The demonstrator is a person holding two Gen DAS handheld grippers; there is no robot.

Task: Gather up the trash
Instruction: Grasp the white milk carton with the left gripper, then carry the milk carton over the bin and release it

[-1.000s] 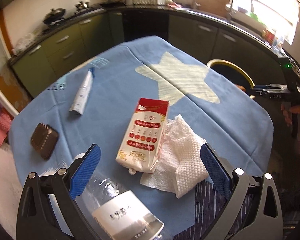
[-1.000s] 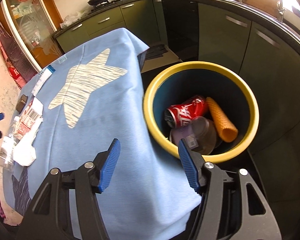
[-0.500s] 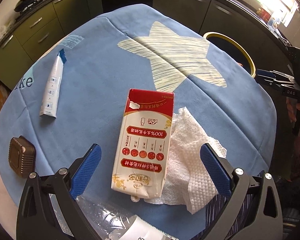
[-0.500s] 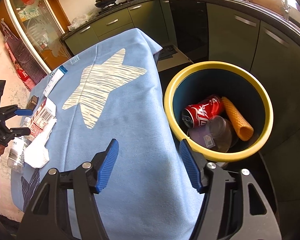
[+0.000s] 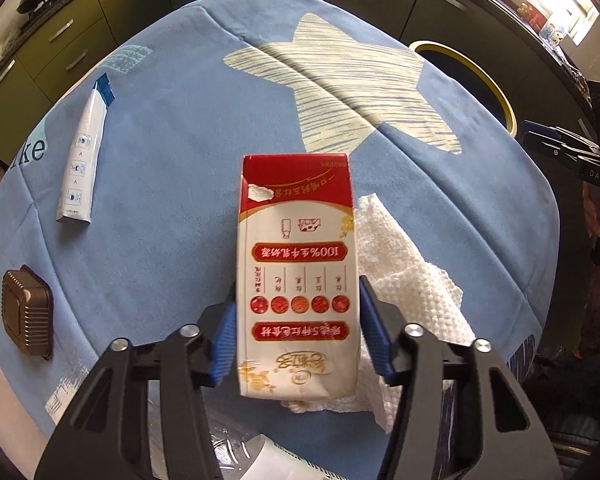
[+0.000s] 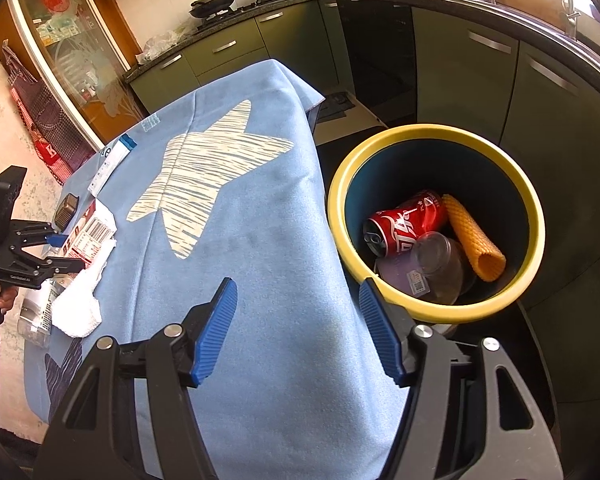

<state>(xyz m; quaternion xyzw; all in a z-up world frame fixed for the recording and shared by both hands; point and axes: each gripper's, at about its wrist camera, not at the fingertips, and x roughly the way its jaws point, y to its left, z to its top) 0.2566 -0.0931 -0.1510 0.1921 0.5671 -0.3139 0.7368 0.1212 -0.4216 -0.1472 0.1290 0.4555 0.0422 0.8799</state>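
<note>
The milk carton [image 5: 298,276] hides part of the paper towel [image 5: 404,292]; the plastic bottle [image 5: 236,452] is cut off at the bottom edge.

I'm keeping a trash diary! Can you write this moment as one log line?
left gripper: closing on carton | right gripper: open, empty, near bin | on cloth: tissue, sachet

— What sits between the blue pads of the left hand-held gripper [image 5: 296,338]?
— A red-and-white paper milk carton [image 5: 298,276]; the jaws are closing, one pad at each side of it.
— And beneath?
— A crumpled white paper towel [image 5: 408,280] on the desk's blue star-patterned cloth [image 5: 172,128].
— Anything to the left?
— A white sachet with a blue end [image 5: 85,156] and a brown ribbed square tray [image 5: 27,316], well apart.
</note>
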